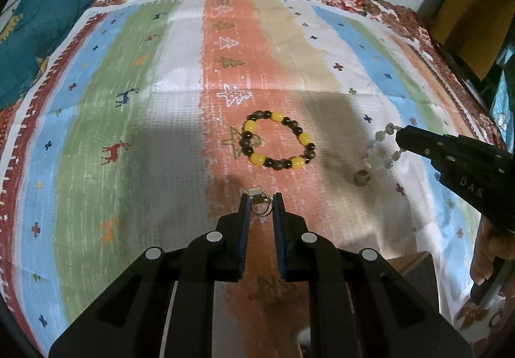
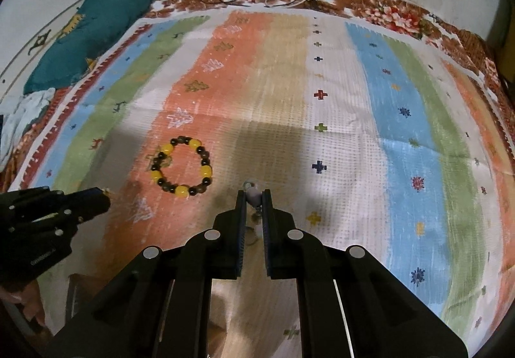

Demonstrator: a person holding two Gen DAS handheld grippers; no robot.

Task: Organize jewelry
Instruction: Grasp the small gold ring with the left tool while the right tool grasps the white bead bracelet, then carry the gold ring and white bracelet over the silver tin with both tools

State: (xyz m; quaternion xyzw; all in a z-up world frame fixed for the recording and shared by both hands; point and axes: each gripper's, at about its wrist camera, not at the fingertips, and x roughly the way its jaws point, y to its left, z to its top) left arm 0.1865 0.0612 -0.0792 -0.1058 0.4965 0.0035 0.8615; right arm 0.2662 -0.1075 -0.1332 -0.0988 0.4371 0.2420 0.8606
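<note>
Evidently each gripper has a light, dangling piece: left gripper pinches a thin wire earring; right gripper nips a limp pale bead string; the beaded bracelet lies mid-cloth, best taken across its hard, slippery beads.

Bead bracelet lies mid-mat; left tool just before it, right tool to its right w/ bead strand.
</note>
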